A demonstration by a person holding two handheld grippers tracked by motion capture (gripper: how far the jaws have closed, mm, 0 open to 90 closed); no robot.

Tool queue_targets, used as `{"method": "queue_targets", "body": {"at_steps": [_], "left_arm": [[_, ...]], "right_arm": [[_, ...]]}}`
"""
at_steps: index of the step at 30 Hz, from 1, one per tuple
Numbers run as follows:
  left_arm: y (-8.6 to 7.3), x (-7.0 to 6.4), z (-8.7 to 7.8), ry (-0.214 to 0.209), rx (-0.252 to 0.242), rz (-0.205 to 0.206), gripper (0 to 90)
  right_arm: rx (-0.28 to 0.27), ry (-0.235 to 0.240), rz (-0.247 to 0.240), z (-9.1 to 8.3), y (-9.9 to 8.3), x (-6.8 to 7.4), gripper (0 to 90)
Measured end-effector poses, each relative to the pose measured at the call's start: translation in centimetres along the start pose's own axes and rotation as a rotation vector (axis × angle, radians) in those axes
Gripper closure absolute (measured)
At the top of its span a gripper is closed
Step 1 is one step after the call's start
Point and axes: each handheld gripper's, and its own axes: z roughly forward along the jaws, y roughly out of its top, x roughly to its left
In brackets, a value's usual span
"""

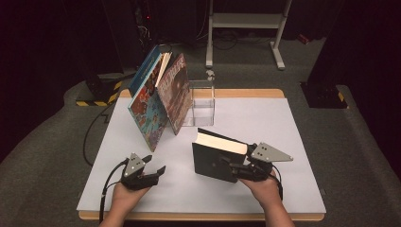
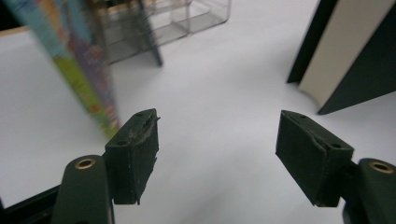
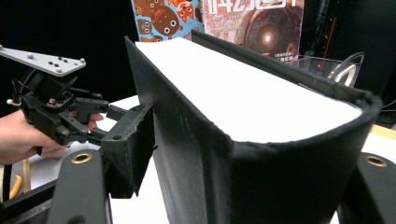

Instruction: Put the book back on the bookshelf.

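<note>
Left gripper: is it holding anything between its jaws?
No. In the left gripper view the left gripper has its jaws spread wide with only bare white table between them.

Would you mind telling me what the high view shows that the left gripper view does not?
High view alone: the right tool shut on the black book, both hands, the whole white table. Left gripper view alone: the left tool, close up, jaws wide apart, nothing between them. Shared: the black book, the leaning picture books and the clear box.
</note>
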Motion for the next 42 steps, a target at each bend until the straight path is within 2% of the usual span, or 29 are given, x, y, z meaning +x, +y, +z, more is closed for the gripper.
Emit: {"method": "queue_targets", "body": {"at_steps": [3, 6, 16, 18, 22, 32, 42], "left_arm": [[-0.7, 0.9, -0.2, 0.008, 0.007, -0.028, 28.9], [-1.0, 1.6, -0.7, 0.010, -0.013, -0.053, 28.2], [-1.8, 3.2, -1.4, 0.048, -0.020, -0.120, 26.9], [-1.9, 3.3, -1.3, 0.060, -0.019, -0.119, 26.5], [-2.0, 3.5, -1.2, 0.056, -0.015, -0.128, 25.7], [-2.1, 3.3, -1.1, 0.057, 0.003, -0.129, 23.9], [-2.1, 3.5, -1.2, 0.065, -0.002, -0.134, 23.9]], "right_arm": [[-0.003, 0.010, -0.004, -0.1, -0.1, 0.0, 31.5], [-0.007, 0.017, -0.015, -0.2, -0.1, 0.2, 33.4], [-0.025, 0.035, -0.043, -0.5, -0.5, 0.3, 39.8], [-0.028, 0.035, -0.051, -0.6, -0.5, 0.3, 42.2], [-0.033, 0.026, -0.059, -0.7, -0.7, 0.3, 48.5], [-0.045, 0.026, -0.079, -0.8, -0.9, 1.0, 52.0], [-0.060, 0.008, -0.081, -0.8, -1.1, 1.4, 52.7]]}}
